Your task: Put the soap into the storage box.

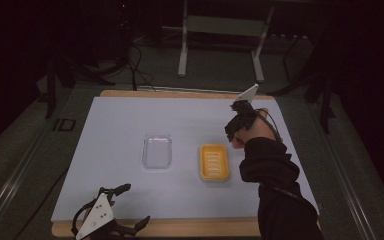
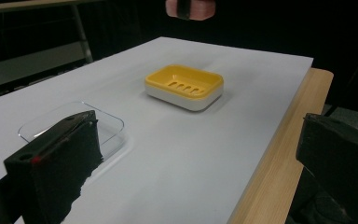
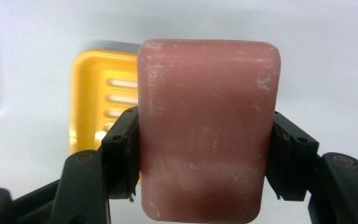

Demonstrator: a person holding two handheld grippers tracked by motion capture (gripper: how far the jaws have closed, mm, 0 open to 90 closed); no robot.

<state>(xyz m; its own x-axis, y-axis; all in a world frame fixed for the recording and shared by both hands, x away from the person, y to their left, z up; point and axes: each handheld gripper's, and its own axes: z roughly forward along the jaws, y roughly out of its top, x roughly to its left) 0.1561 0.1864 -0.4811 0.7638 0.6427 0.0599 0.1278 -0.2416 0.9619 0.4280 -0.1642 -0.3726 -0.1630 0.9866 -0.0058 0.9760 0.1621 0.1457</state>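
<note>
Pink soap bar already picked up, clamped betw. both jaws of right gripper, held in air above table, just right of yellow soap dish. Dish empty; placing left to do. Right forearm reaches far, gripper pointing down. Left gripper rests at near-left table edge, jaws wide apart, holding nothing.

Pink soap bar, clamped upright, seemingly above the yellow slotted soap dish.

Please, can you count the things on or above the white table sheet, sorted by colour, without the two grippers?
Pink: 1, the soap bar, held above the sheet
Yellow: 1, the soap dish
Clear: 1, the transparent lid
Total: 3
</note>
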